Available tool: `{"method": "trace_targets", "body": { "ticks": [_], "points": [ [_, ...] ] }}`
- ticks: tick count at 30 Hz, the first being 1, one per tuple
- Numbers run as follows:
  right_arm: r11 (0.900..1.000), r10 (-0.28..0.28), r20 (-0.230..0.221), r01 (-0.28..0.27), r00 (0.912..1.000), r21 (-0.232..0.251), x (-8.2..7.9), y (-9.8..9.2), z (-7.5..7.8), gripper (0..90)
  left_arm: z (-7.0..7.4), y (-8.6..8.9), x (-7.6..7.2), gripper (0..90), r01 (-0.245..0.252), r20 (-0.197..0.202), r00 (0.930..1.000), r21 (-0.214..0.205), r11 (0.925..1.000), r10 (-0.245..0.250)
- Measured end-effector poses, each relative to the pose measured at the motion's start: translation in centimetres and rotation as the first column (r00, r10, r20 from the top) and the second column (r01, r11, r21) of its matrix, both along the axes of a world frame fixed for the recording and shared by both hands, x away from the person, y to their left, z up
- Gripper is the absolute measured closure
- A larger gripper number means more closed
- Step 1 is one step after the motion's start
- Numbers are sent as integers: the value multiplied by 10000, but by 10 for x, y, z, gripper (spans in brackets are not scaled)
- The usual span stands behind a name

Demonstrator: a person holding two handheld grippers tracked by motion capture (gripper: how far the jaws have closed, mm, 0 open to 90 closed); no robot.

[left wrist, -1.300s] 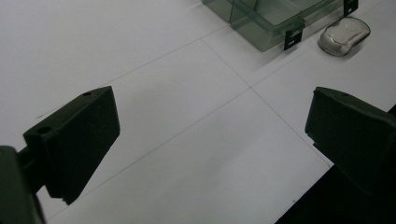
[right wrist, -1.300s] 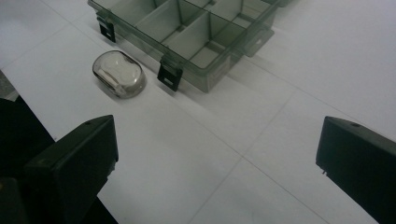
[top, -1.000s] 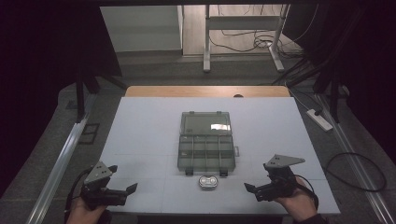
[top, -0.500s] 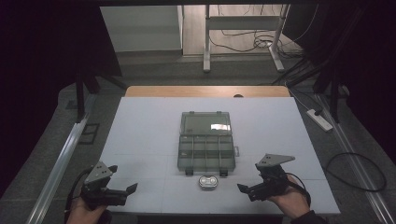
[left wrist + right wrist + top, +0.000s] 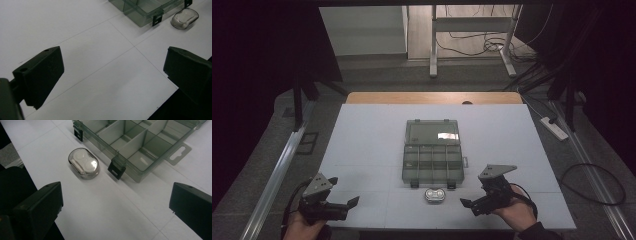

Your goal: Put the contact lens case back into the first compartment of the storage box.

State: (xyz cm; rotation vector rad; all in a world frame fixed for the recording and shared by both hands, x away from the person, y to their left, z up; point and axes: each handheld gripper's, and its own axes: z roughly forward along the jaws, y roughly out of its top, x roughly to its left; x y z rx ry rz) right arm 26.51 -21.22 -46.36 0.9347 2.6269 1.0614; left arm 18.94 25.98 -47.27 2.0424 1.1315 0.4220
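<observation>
A clear grey organiser box (image 5: 432,154) lies open in the middle of the white table (image 5: 362,140), its divided tray (image 5: 140,142) toward the person and its lid behind. A small oval clear case (image 5: 435,195) with white contents rests just in front of the box's latches; it also appears as the oval case (image 5: 83,163) and the oval case (image 5: 184,18). My right gripper (image 5: 468,206) hovers open to the right of the oval case, pointing left at it. My left gripper (image 5: 352,202) is open at the table's front left, with nothing between its jaws.
A wooden strip (image 5: 432,97) borders the table's far edge. A power strip (image 5: 554,127) lies on the floor to the right, with cables beyond it. A metal rail (image 5: 277,175) runs along the left side.
My right gripper has moved left and slightly forward, closer to the oval case. The left gripper has stayed where it was.
</observation>
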Motion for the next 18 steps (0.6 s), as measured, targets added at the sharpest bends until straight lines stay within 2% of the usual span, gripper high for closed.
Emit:
{"method": "trace_targets", "body": {
  "ticks": [6,11,12,18],
  "points": [
    [10000,52,-38,-52,10000,20,2,5,-1,0,0,0,0,31,1,-7,10000,2,10000,-1],
    [9993,360,90,-361,9993,114,4,13,-3,0,0,0,0,31,5,-10,10000,14,10000,-5],
    [9982,582,67,-583,9983,114,4,17,-4,0,0,0,0,31,11,-9,10000,18,10000,-11],
    [9948,1007,-127,-1009,9948,-120,6,30,-7,0,0,0,0,31,13,-4,10000,6,10000,-13]
  ]
}}
